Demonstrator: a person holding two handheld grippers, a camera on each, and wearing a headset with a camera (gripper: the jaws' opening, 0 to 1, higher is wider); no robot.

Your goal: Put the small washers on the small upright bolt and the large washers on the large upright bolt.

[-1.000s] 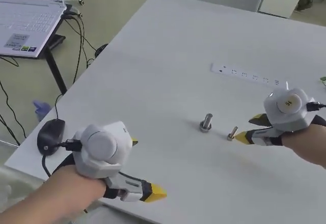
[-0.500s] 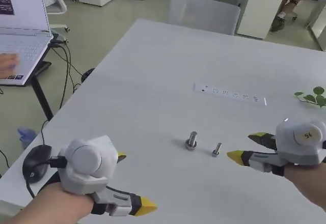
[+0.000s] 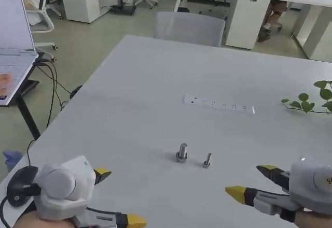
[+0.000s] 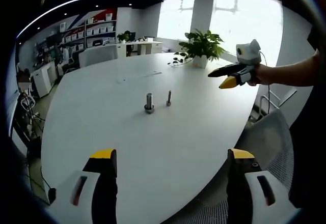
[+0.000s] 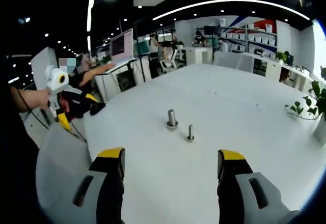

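Observation:
Two bolts stand upright side by side on the white table [image 3: 155, 93]: a large bolt [image 3: 182, 153] [image 4: 148, 103] [image 5: 172, 118] with a wider ring at its foot, and to its right a small bolt [image 3: 207, 160] [image 4: 168, 98] [image 5: 190, 133]. My left gripper [image 3: 118, 197] [image 4: 172, 155] is open over the near left table edge, well short of the bolts. To the right of the small bolt, my right gripper [image 3: 251, 181] [image 5: 171, 155] hangs open with nothing between its yellow tips, pointing left toward the bolts.
A white power strip [image 3: 218, 104] lies beyond the bolts. Plant leaves [image 3: 311, 101] reach in at the right edge. A grey chair [image 3: 189, 28] stands at the far side. A laptop [image 3: 8, 67] sits on a side stand at left, with a black mouse [image 3: 18, 184] near the table corner.
The head camera has tilted up. My right gripper, close beside the small bolt a second ago, has drawn back toward me, and the left one has too. Both stay open.

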